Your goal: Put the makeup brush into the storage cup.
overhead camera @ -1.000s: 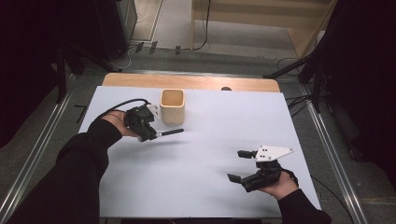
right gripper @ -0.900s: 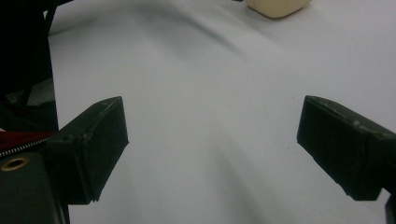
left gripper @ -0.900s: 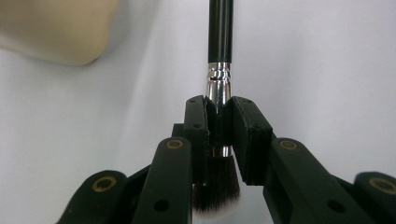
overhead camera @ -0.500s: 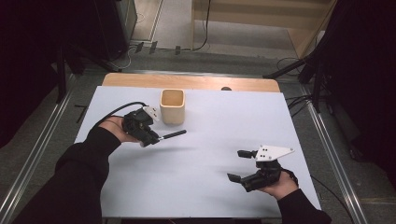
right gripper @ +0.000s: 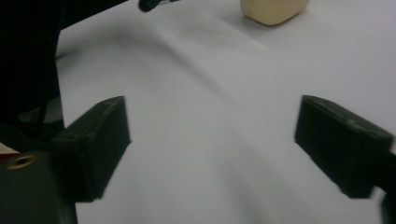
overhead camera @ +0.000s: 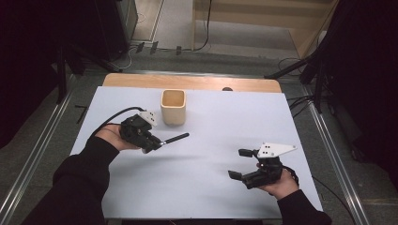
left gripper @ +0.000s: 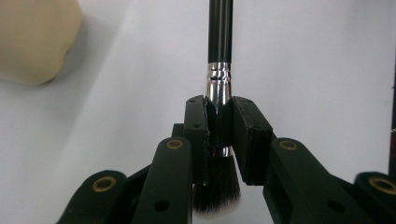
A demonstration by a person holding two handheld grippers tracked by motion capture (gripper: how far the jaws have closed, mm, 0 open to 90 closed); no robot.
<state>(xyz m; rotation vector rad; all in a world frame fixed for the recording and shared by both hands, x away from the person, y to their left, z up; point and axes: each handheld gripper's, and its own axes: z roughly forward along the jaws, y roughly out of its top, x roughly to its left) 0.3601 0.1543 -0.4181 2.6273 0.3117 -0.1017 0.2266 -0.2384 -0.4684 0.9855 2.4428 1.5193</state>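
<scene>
Inspector A: Left gripper (overhead camera: 149, 143), held over the left half of the white-covered worktop (overhead camera: 211, 187). Status?

Inspector B: Its 2 jaws are closed tight on a black-handled makeup brush with a silver metal ferrule (left gripper: 218, 88). The grip sits at the ferrule; the dark bristles hang below the jaws, the handle runs out ahead. In the high view the handle (overhead camera: 174, 138) points right, raised off the surface.

Inspector A: Nearby items?

Inspector B: 1 cream-coloured square open-topped cup (overhead camera: 173, 107), upright, just beyond the left gripper, near the worktop's far edge. It touches neither brush nor gripper.

Inspector A: Right gripper (overhead camera: 240, 164)?

Inspector B: Near the front right of the worktop, well apart from the cup. Jaws spread wide, nothing between them but bare white surface (right gripper: 210, 140)
</scene>
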